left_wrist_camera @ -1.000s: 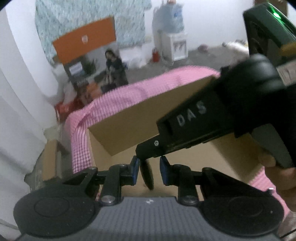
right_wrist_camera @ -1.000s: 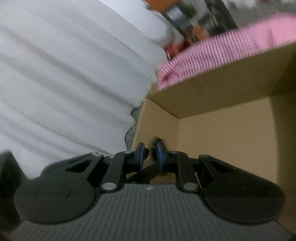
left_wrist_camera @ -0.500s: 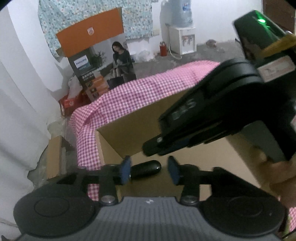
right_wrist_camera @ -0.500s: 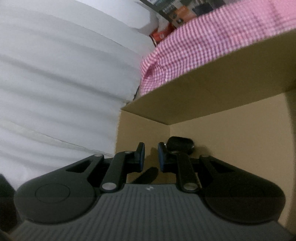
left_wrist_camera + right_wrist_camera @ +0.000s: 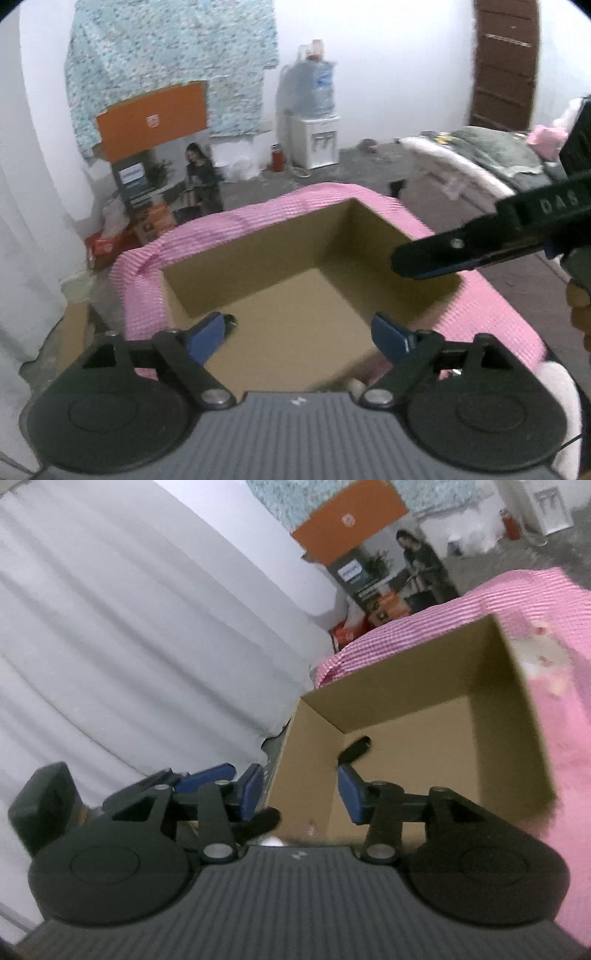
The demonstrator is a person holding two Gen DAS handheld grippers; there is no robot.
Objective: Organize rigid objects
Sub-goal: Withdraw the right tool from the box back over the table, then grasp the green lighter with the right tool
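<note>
Both grippers have drawn back above the cardboard box [image 5: 369,236], their jaws just opening, nothing between them. The left gripper [image 5: 297,332] gapes wide; the right gripper [image 5: 301,792] stands part open. Only the right view clearly shows the black oblong object [image 5: 354,751] lying inside near the box's far-left corner.

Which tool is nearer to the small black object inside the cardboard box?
Left. The left tool hangs open directly above the black object; the right tool is over the cardboard box's opposite side.
</note>
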